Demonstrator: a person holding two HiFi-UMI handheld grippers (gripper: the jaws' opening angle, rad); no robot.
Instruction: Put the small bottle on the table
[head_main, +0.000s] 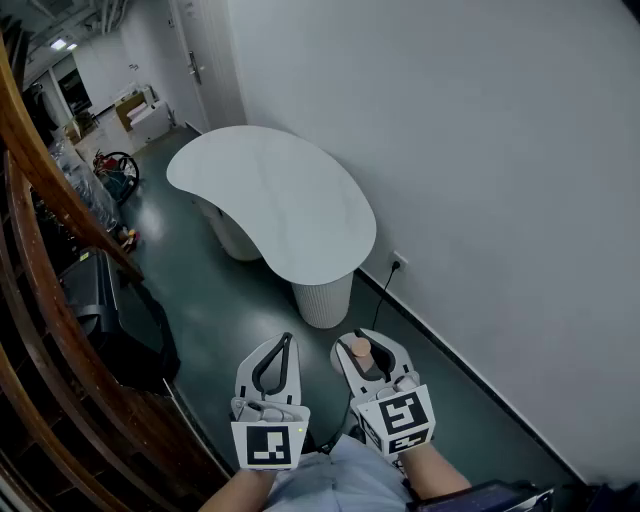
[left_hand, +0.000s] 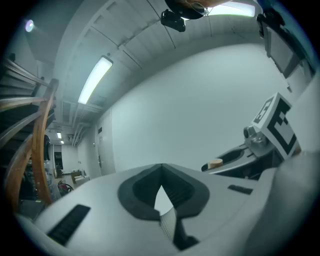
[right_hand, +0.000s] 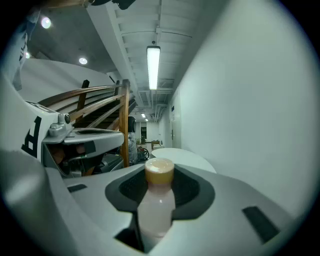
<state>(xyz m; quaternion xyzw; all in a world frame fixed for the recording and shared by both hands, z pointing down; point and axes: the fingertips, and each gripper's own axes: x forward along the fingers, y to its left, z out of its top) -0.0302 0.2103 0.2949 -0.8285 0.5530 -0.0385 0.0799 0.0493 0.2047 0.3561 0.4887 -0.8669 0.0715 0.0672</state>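
A small pale-pink bottle (right_hand: 157, 200) with a tan cap stands upright between the jaws of my right gripper (right_hand: 160, 176), which is shut on it. In the head view the bottle's cap (head_main: 358, 348) shows inside that right gripper (head_main: 364, 350), low in the frame. My left gripper (head_main: 285, 342) is beside it, shut with nothing in it; its tips meet in the left gripper view (left_hand: 161, 172). The white kidney-shaped table (head_main: 270, 200) stands ahead on two ribbed pedestals, some way beyond both grippers. It also shows past the bottle (right_hand: 181, 156).
A wooden stair railing (head_main: 60, 200) runs along the left, with a black box (head_main: 110, 310) on the dark green floor below it. The white wall (head_main: 480, 200) closes the right side and carries a socket with a cable (head_main: 398, 264). Clutter lies far back left.
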